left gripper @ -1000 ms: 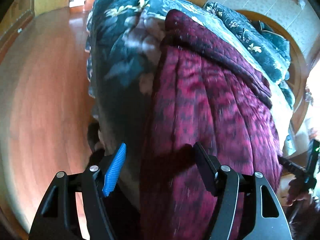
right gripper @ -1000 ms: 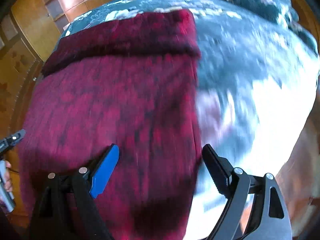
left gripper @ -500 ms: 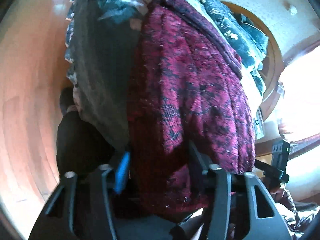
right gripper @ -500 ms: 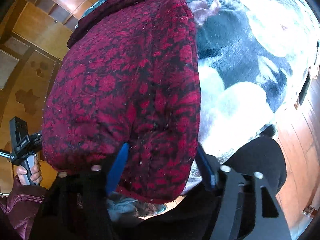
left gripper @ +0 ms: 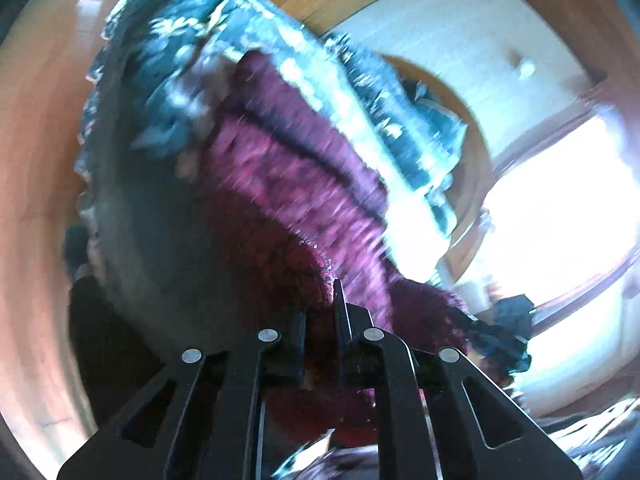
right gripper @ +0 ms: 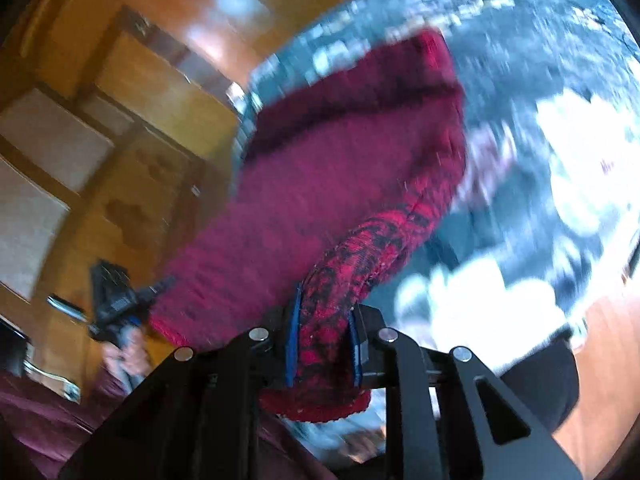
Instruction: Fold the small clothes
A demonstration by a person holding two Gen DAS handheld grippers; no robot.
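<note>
Wood-panelled room, bed under floral quilt. Red knit garment on quilt; left tool and right tool, jaws just closed, each grip a near-edge corner, likely for folding.

I worked over a bed covered in a dark blue quilt with pale flowers. The red knitted garment lay across that quilt, its far part resting flat on it. Polished wooden floor ran beside the bed's edge.
</note>
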